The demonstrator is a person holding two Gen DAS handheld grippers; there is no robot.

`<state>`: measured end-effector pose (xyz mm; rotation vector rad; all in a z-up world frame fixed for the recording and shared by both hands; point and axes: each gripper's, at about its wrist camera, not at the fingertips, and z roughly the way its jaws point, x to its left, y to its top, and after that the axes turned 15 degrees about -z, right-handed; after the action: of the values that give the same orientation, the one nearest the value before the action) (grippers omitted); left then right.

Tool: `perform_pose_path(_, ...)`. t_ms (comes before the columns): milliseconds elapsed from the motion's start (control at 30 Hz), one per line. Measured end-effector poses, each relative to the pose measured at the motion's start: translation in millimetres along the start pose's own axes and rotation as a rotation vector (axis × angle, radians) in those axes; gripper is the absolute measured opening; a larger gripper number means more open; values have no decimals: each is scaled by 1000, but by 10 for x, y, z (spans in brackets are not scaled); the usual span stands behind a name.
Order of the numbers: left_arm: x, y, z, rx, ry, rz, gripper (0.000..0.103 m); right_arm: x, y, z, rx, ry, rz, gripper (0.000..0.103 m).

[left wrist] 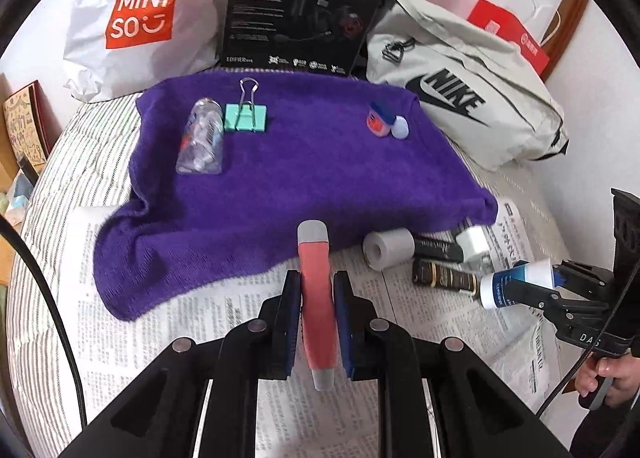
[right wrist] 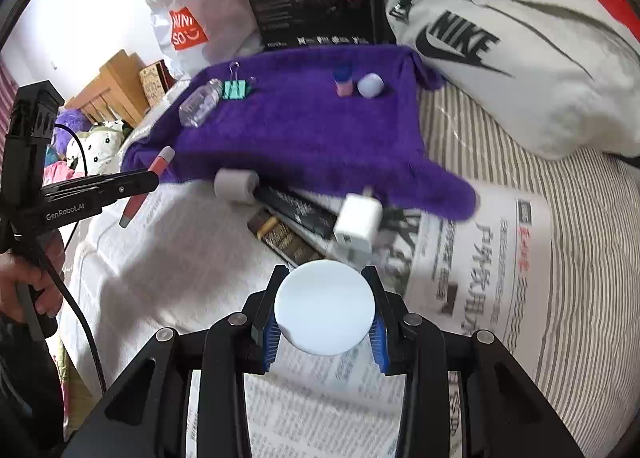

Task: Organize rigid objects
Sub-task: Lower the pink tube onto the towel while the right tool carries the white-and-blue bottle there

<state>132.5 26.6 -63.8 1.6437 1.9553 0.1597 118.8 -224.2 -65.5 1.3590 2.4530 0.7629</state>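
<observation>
over the newspaper (left wrist: 224, 322) spread on the bed, just short of the purple towel (left wrist: 280, 170). left gripper (left wrist: 317, 310): fingers closed on a red pen-like stick with grey ends (left wrist: 316, 298), held lengthwise between the pads, its far tip reaching toward the towel's near edge. right gripper (right wrist: 324, 312): fingers clamped on a white-capped tube (right wrist: 325, 308), round cap facing the camera; from the left view its blue-and-white body (left wrist: 516, 284) shows crosswise in the jaws.

on the towel already: clear bottle (left wrist: 202, 138) lying beside a teal binder clip (left wrist: 245, 118) at far left; small pink and blue container (left wrist: 378, 120) touching a pale lilac round piece (left wrist: 401, 127) at far right. middle of towel bare.

still on the newspaper near the towel's edge: grey roll (left wrist: 387, 248), two dark tubes (left wrist: 444, 278), white charger block (right wrist: 358, 224).

judgement: both items are mid-carry, meant for the towel.

risks:
- stick is gripped near its middle along its length; could pivot or slide out if tilted.
- tube is round and held across; could roll on release, since the towel drapes down toward the near edge.
- towel is soft and rumpled; a dragged finger could bunch it and shift the bottle, which lies on its side.
- both arms heading for the same cloth; right gripper may clip the charger block or roll below it.
</observation>
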Motion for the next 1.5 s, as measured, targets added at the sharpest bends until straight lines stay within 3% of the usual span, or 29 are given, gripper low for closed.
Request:
perform_pose_path(667, 103, 783, 228, -38, 18, 0, 16, -309, 929, 87, -116, -16, -25, 37)
perform_pose_path(967, 167, 928, 668, 24, 68, -12, 16, -453, 1227, 661, -17, -76, -56, 37)
perform_pose_path(1500, 111, 1055, 955, 37, 157, 24, 16, -560, 1503, 1009, 20, -139, -81, 37)
